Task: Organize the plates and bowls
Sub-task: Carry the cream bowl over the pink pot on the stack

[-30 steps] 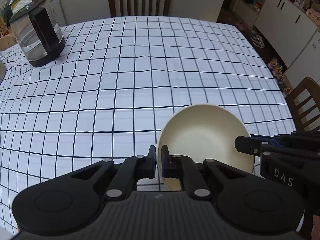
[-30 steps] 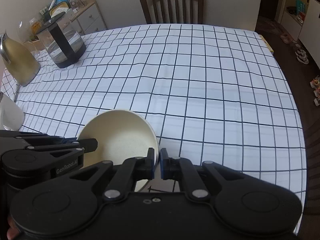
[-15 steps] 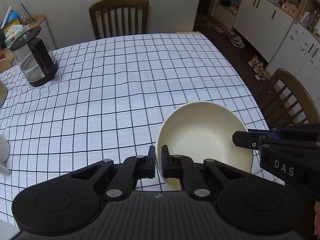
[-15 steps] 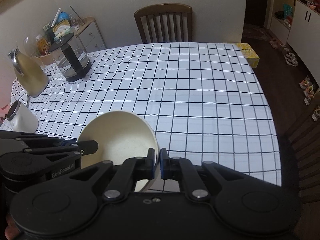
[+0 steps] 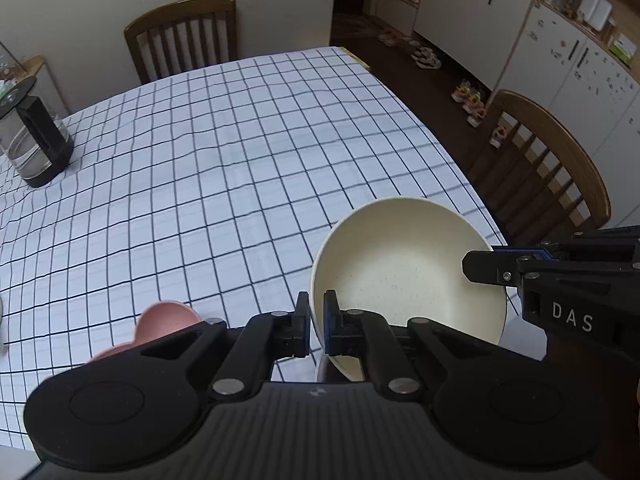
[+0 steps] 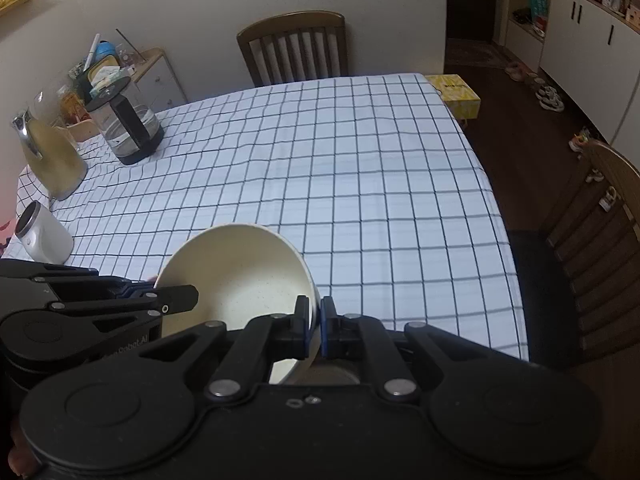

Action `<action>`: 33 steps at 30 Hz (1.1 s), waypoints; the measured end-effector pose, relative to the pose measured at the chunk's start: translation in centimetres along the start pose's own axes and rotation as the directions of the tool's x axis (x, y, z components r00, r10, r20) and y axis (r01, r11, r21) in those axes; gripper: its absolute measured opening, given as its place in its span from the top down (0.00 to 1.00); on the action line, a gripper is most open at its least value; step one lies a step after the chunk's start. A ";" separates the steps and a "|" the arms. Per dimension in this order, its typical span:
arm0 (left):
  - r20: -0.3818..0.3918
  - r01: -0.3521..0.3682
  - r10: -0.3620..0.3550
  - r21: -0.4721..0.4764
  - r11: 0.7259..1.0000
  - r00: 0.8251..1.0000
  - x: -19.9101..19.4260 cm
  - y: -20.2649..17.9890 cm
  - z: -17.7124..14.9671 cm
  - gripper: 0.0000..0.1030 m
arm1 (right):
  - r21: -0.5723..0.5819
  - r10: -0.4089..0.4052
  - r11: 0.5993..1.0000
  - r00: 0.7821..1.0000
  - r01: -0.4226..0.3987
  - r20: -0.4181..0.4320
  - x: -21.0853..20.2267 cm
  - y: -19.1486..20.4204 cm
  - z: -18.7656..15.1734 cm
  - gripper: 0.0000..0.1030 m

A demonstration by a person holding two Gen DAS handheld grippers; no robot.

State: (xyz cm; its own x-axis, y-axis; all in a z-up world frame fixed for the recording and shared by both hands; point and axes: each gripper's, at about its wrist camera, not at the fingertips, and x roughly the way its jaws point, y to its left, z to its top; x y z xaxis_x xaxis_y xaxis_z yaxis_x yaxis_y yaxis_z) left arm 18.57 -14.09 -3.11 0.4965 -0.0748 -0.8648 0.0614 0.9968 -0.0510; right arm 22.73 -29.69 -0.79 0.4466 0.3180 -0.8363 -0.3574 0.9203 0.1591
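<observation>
**Cream bowl held at its rim by both grippers above the checked table**

While its two fingers pinch the near-left rim of the cream bowl, the left gripper stands clamped on that thin wall, one pad outside and one inside. The right gripper is likewise closed on the bowl, gripping the rim on the opposite side; in the left wrist view its black fingers reach in from 3 o'clock and meet the rim there. The bowl hangs tilted between the two, its speckled inside facing the cameras, clear of the tablecloth below.

Outward from the left gripper, at 8 o'clock and partly hidden behind its linkage, lies a pink dish on the cloth. Directly under the held bowl a dark round rim shows; what it is cannot be told. Farther off, at 10 o'clock in the right wrist view, a white cup lies on its side, beyond it a metal jug and a glass kettle. A wooden chair stands at 12 o'clock at the far edge, and another chair at 2 o'clock in the left view.
</observation>
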 end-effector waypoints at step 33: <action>-0.086 -0.016 0.028 0.141 0.990 0.996 5.7 -4.5 -4.0 0.95 | 0.129 -0.058 0.989 0.995 0.068 -0.077 2.8 -3.6 -8.0 0.94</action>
State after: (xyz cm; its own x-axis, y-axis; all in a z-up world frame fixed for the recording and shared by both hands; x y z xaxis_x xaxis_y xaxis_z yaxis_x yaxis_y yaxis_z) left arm 17.62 -18.92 -9.79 0.4218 -0.0444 -0.9056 0.1750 0.9840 0.0333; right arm 18.71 -33.97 -7.90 0.4018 0.2455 -0.8822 -0.2175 0.9614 0.1685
